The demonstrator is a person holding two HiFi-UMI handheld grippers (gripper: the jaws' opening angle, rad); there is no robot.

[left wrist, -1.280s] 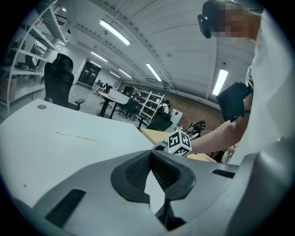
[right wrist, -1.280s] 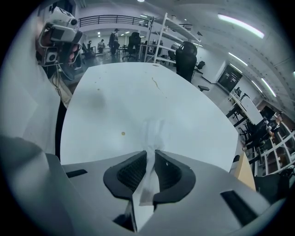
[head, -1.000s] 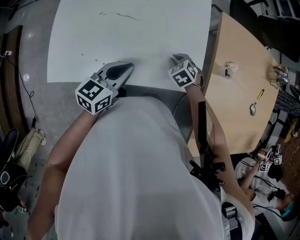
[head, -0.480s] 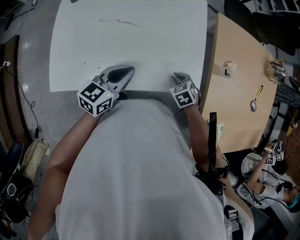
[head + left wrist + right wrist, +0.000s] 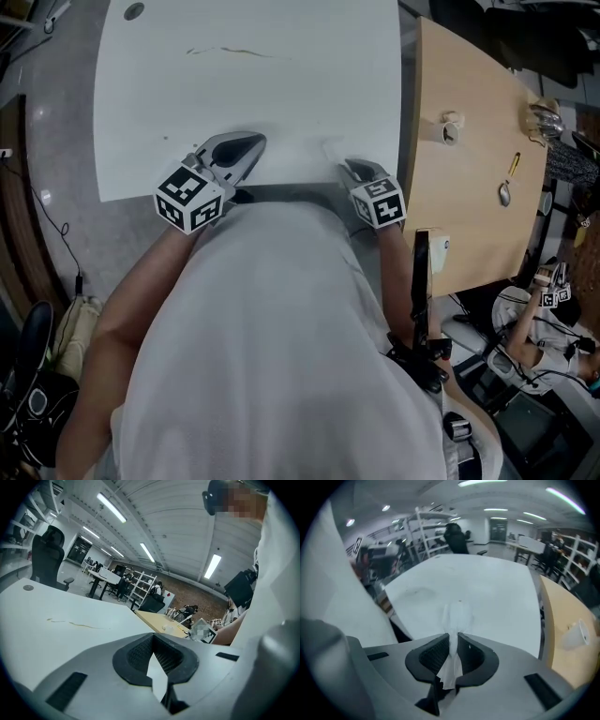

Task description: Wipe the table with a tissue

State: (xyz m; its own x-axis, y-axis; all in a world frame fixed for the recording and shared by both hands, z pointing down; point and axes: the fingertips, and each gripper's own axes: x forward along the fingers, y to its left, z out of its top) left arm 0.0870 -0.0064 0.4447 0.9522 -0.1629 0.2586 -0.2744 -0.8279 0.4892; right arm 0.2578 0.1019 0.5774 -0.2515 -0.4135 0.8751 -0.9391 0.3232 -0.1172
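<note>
**Tissue in the right gripper, mark far off to its left**
The right gripper (image 5: pixel 349 170) is clamped on the tissue (image 5: pixel 457 616) at the near edge of the bench (image 5: pixel 319 84). The thin brown mark (image 5: pixel 230 51) lies well apart, toward the far left, its length running crosswise. The left gripper (image 5: pixel 246 146), jaws together and empty, sits nearer the mark.

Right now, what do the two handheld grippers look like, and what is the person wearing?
The left gripper and right gripper are grey plastic shells with black ribbed pads. Each carries a white cube printed with black square markers. No cables show on them. The person wears a pale grey short-sleeved top.
</note>
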